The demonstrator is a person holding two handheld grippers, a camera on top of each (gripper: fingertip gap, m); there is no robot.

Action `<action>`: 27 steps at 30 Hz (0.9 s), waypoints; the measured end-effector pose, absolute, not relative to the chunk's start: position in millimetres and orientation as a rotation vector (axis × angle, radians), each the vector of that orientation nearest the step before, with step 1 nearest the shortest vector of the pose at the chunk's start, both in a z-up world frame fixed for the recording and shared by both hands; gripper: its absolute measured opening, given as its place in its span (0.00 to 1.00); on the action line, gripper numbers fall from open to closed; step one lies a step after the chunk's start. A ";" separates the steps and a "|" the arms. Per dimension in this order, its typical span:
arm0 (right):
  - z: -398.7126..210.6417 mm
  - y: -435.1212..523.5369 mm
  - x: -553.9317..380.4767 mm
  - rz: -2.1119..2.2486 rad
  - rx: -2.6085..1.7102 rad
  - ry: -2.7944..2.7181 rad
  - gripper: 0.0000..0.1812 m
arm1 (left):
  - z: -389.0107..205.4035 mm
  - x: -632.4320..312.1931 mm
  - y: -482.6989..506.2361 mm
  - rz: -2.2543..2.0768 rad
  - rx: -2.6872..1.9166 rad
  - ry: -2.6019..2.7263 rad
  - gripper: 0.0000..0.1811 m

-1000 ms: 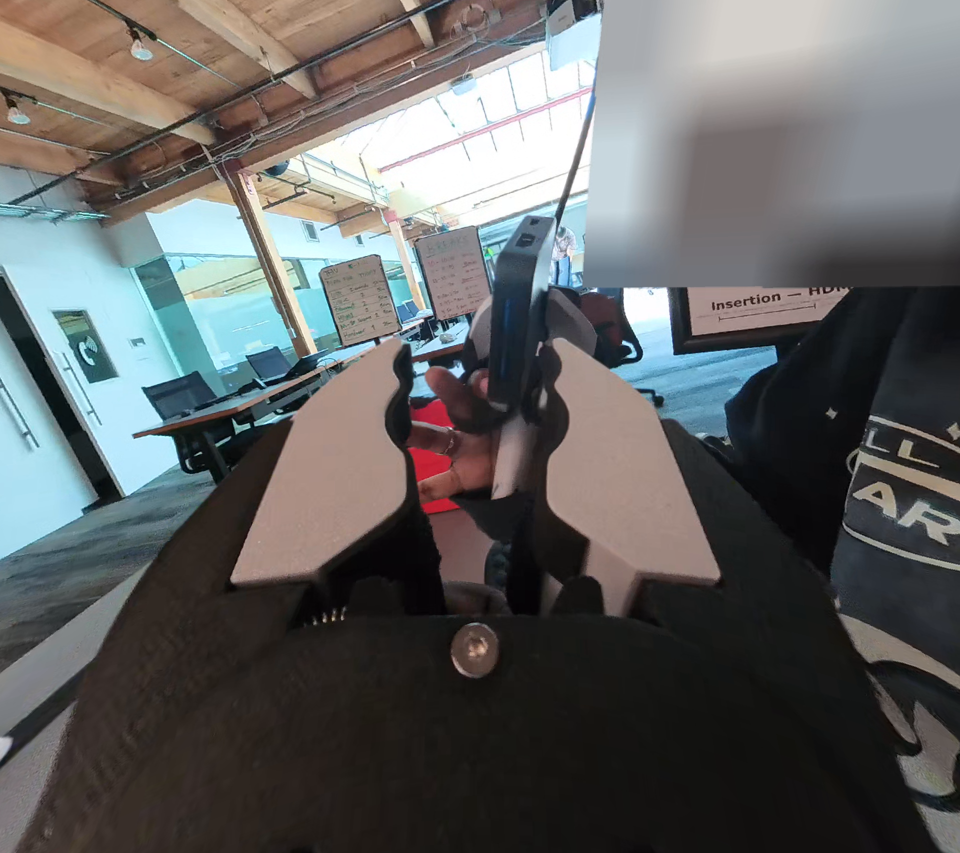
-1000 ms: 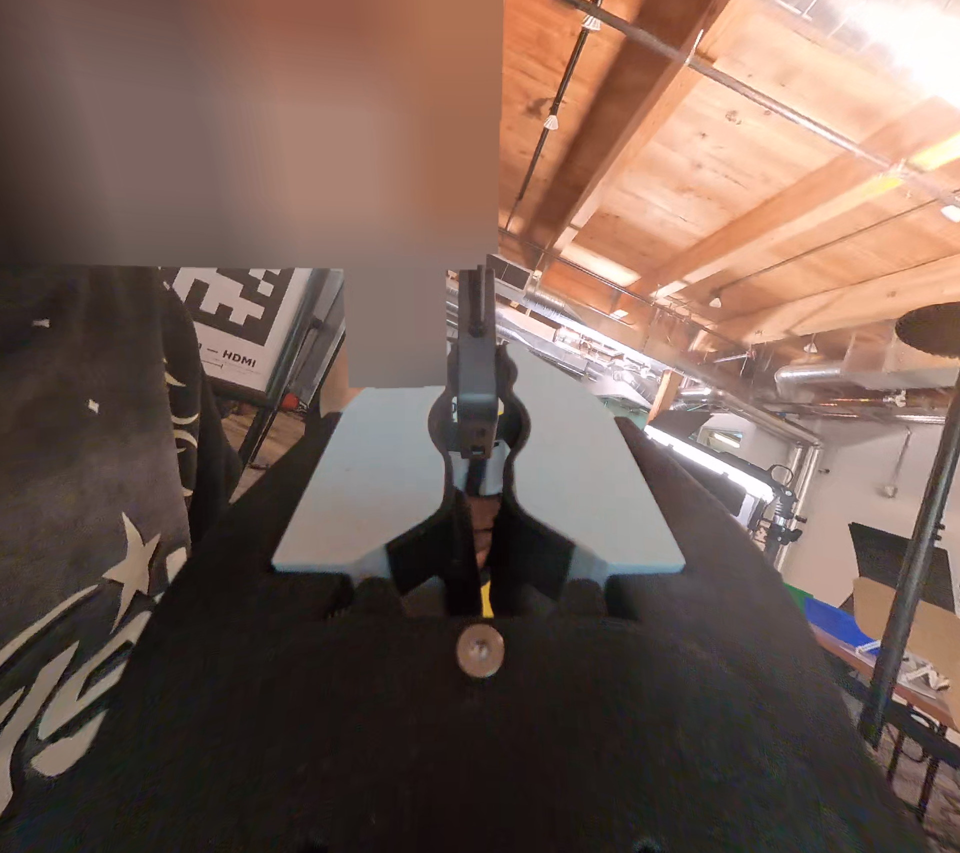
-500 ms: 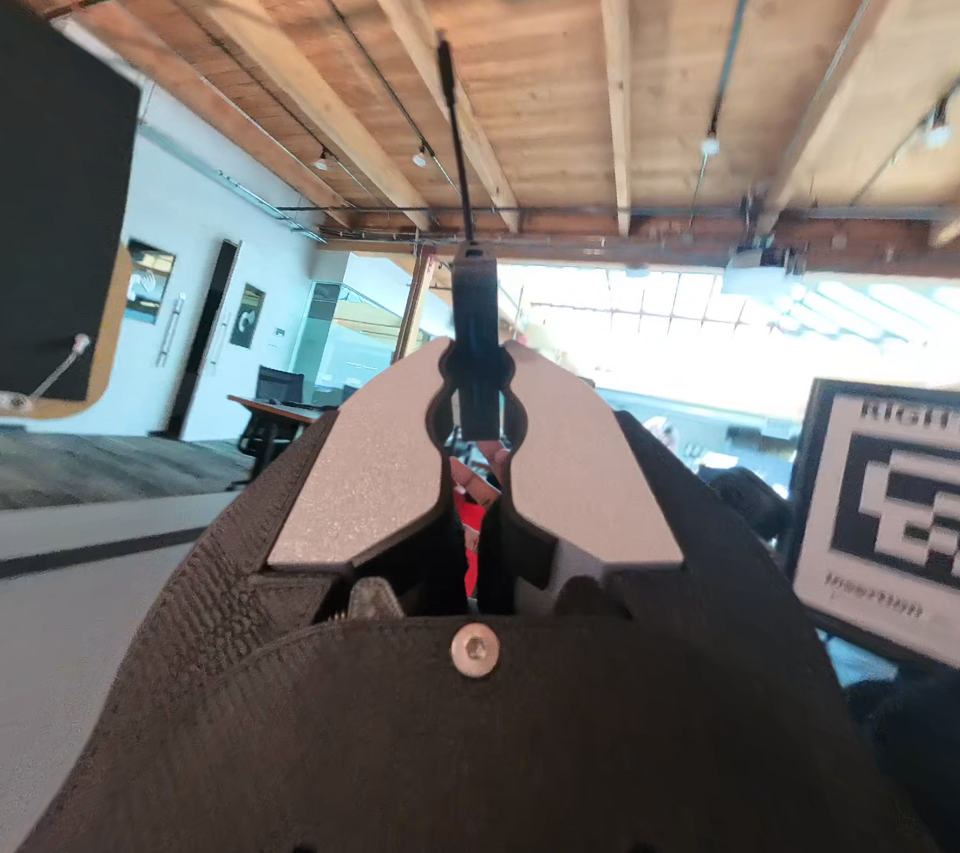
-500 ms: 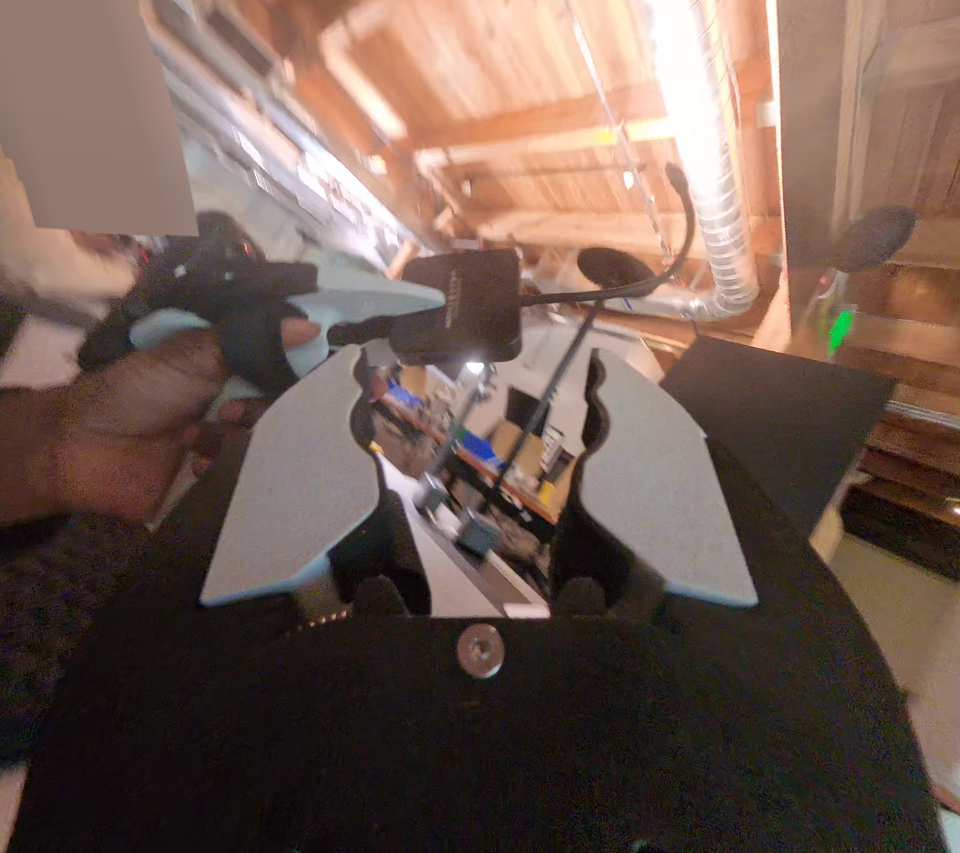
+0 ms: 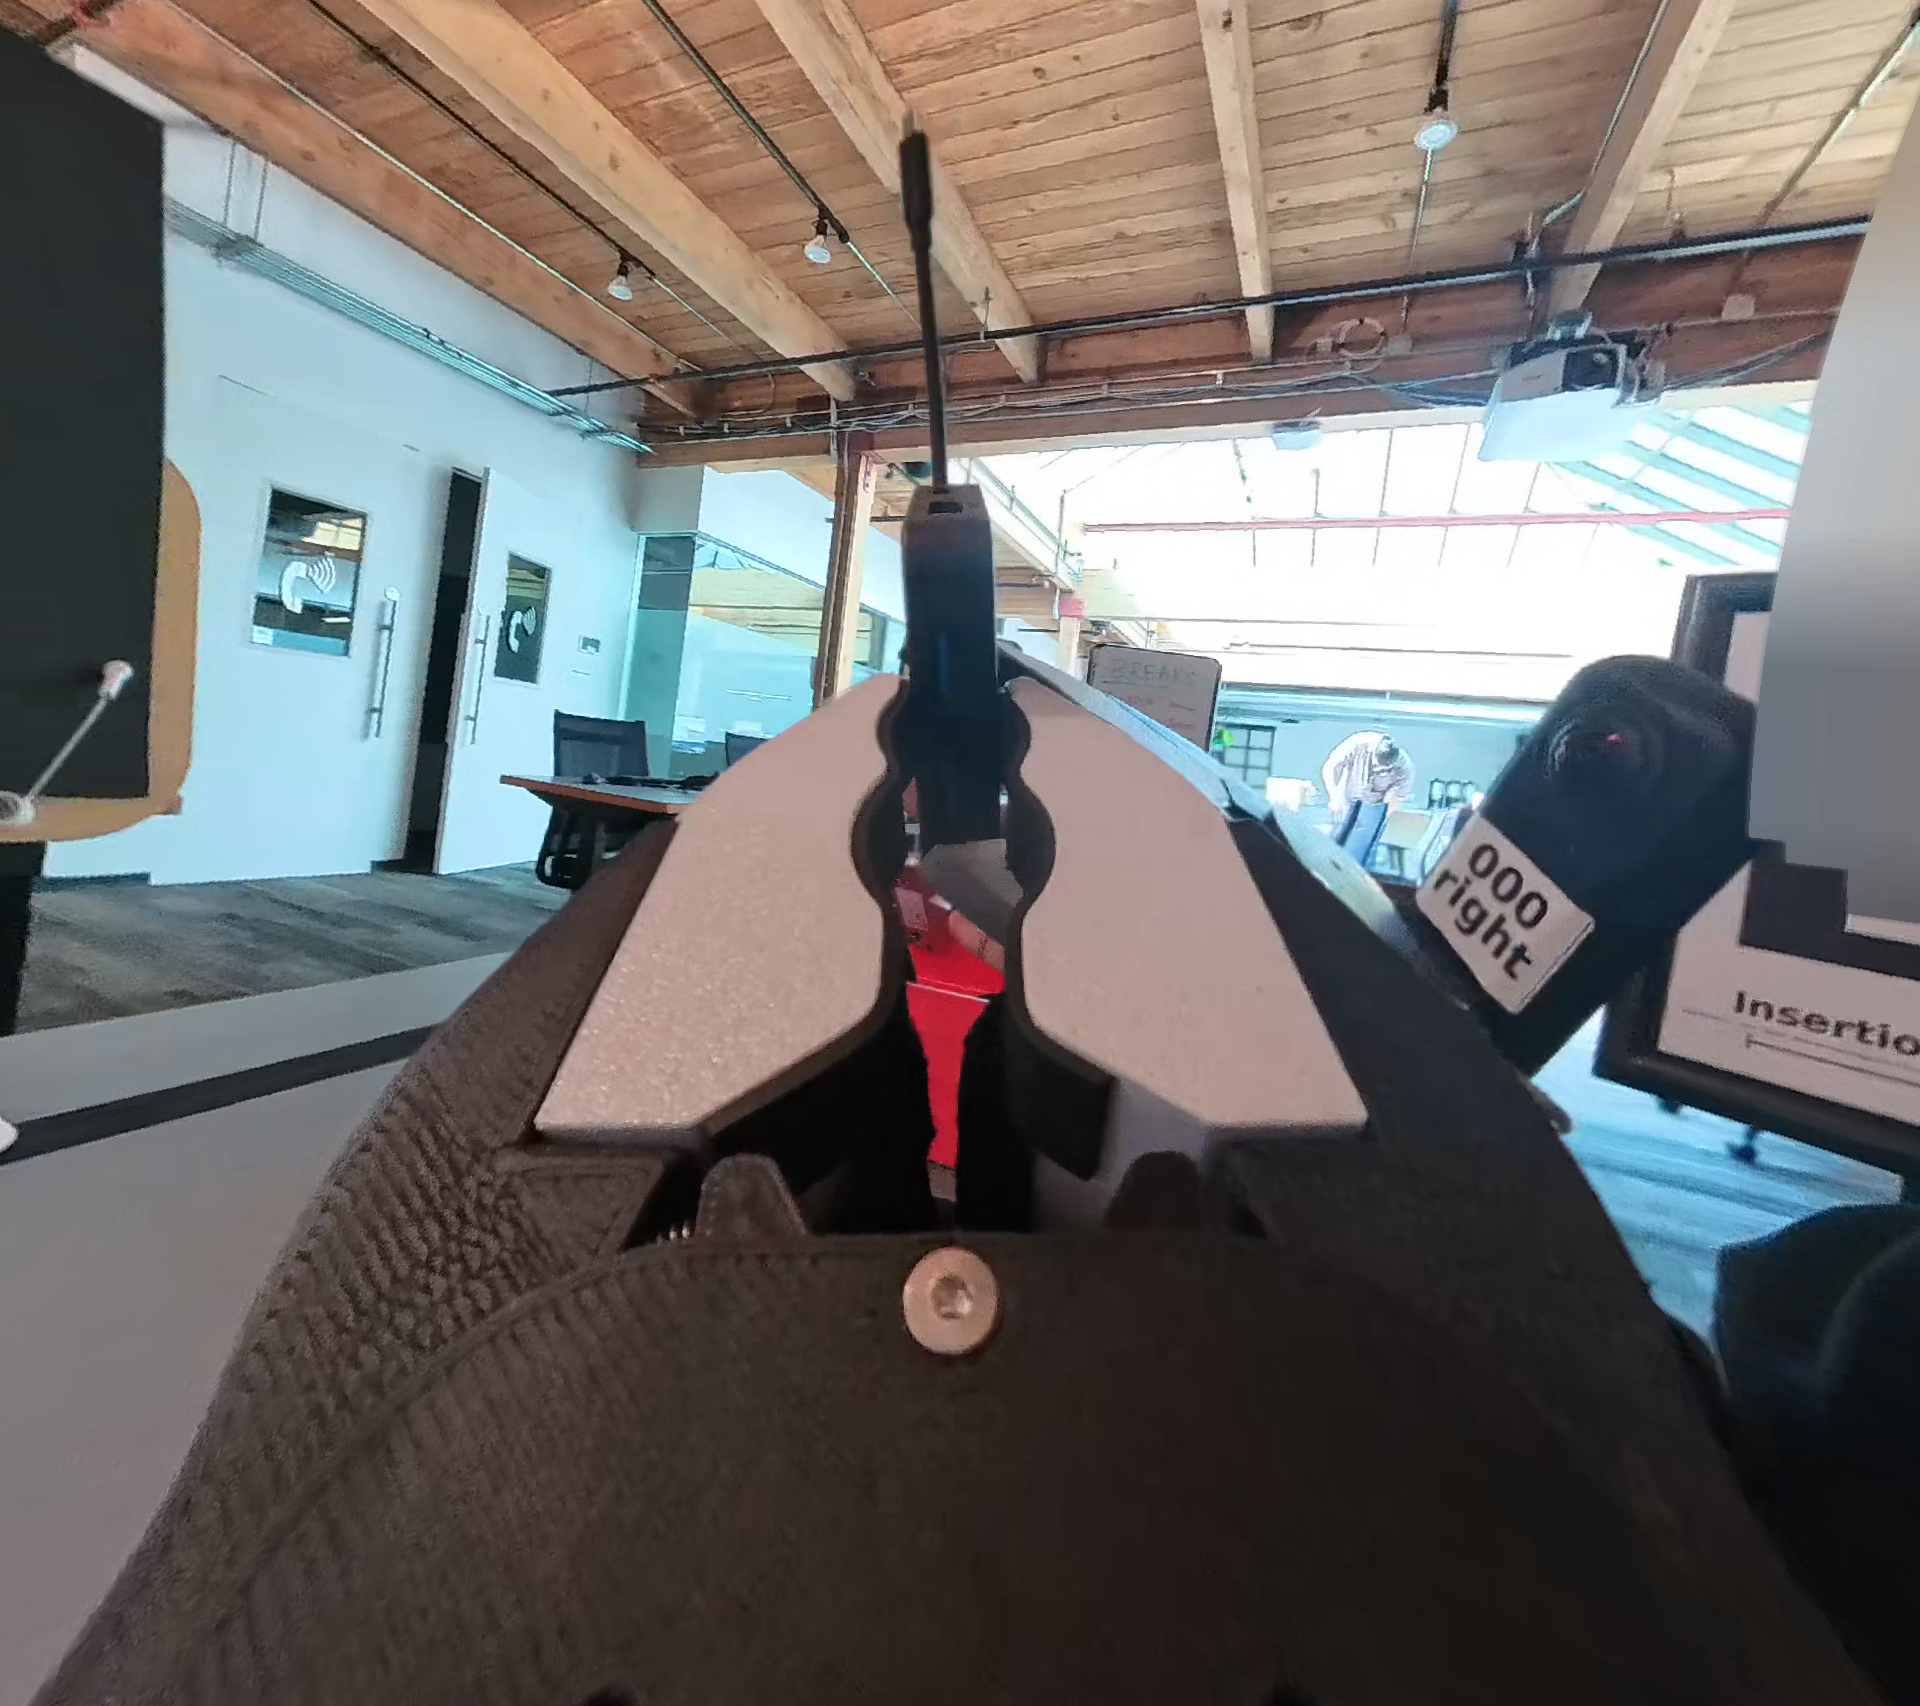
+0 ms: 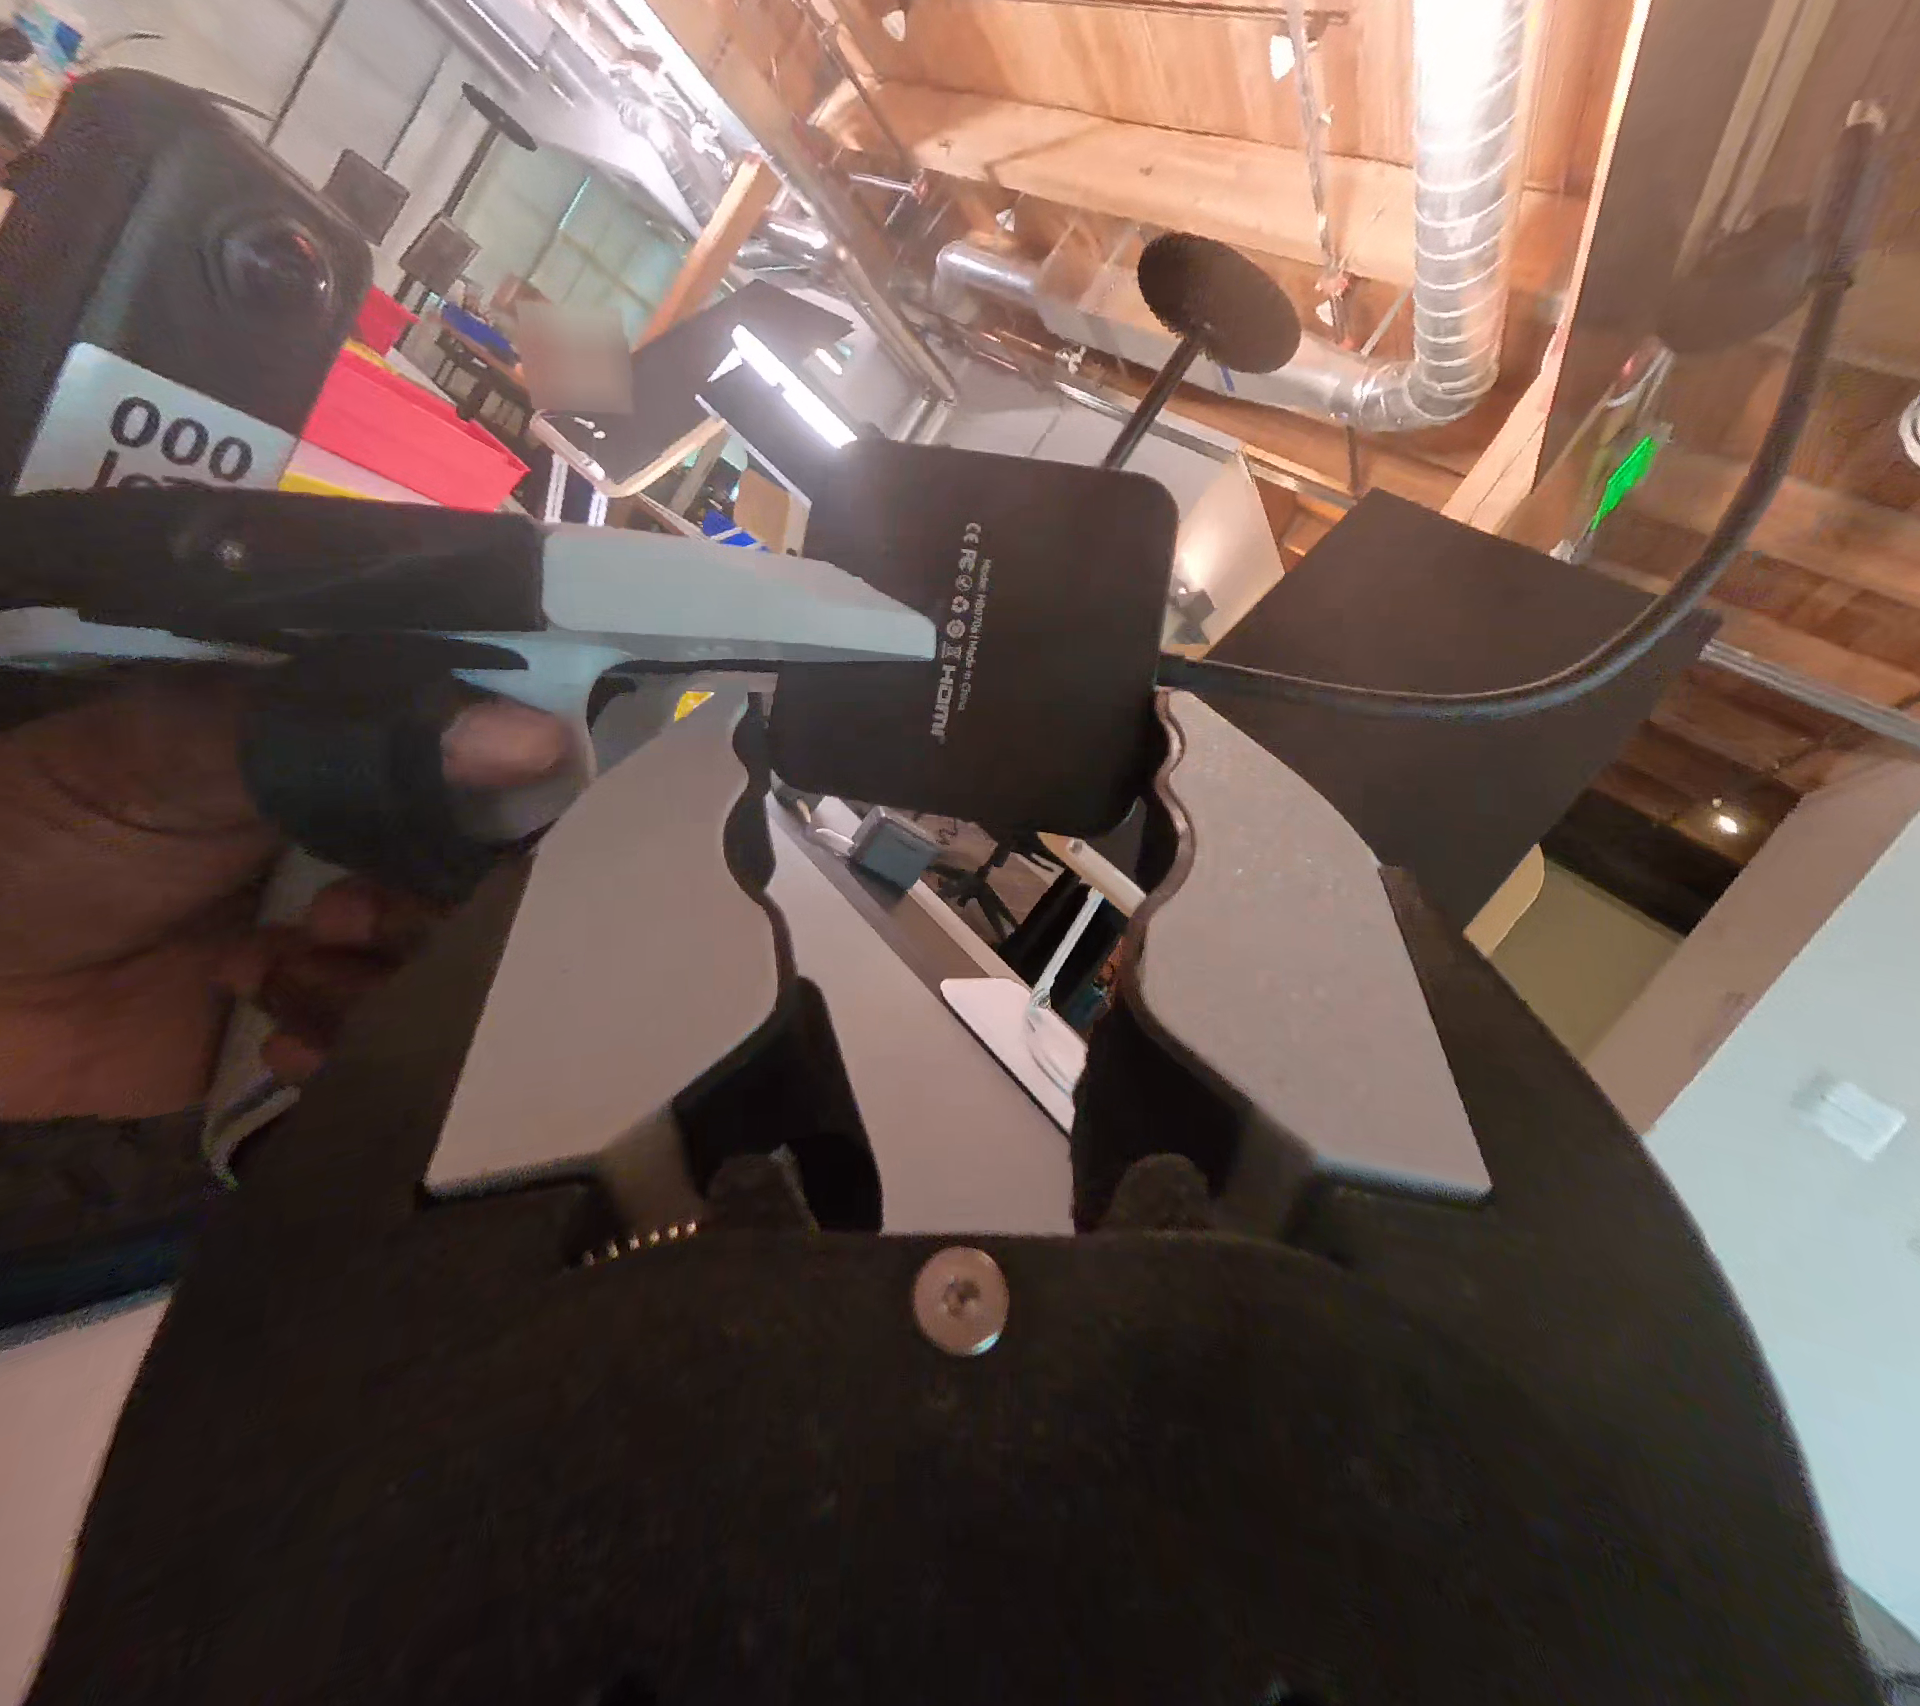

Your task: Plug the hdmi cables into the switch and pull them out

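The left claw [image 5: 951, 726] is clamped on the black HDMI switch [image 5: 948, 617], gripping it by its thin edges near the claw tips. In the left wrist view the switch shows edge-on: a narrow slab whose long axis runs straight out from the claw and upward toward the wooden ceiling [image 5: 1039, 46], with a small port in its far end. A thin black cable [image 5: 928, 306] leaves that far end and continues up, stiff and nearly in line with the switch.

In the right wrist view the same switch [image 6: 977, 628] shows its broad flat face, a rounded square bearing small printed markings. It hangs just beyond the tips of the right claw [image 6: 951, 747], whose fingers stand wide apart with nothing between them; the lower edge of the switch sits between the two tips, and whether it touches them is unclear. The left claw [image 6: 727, 607] comes in from the left of the right claw, its grey finger lying across the left edge of the switch, with the person's hand [image 6: 135, 877] on the trigger behind it. The cable [image 6: 1558, 680] exits the right edge of the switch, runs sideways, then curves upward.

The camera [image 5: 1590, 825] on the right claw shows at the right of the left wrist view.
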State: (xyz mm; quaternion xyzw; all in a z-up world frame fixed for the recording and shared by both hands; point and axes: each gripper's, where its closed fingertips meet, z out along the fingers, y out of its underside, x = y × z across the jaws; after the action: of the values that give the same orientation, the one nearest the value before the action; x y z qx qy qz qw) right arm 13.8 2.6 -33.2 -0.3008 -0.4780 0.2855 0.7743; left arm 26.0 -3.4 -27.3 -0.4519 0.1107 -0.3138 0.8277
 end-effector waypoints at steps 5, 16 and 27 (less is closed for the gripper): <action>-32.2 2.6 26.5 0.699 -0.637 -1.211 0.39 | -16.2 26.5 -14.5 -0.557 -0.909 0.391 0.12; -134.2 22.7 85.0 0.836 -0.881 -1.974 0.38 | 55.7 -105.1 -69.9 -0.093 -0.791 0.304 0.13; -257.2 38.8 110.4 0.680 -1.517 -2.496 0.39 | 27.8 -169.2 -93.5 0.092 -1.163 0.390 0.13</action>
State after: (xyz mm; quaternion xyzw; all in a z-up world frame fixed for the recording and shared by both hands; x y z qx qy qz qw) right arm 110.4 38.8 -257.2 -0.5046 -0.8302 0.2262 0.0711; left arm -169.2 -93.5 27.8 -0.5456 0.1829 0.0430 0.8167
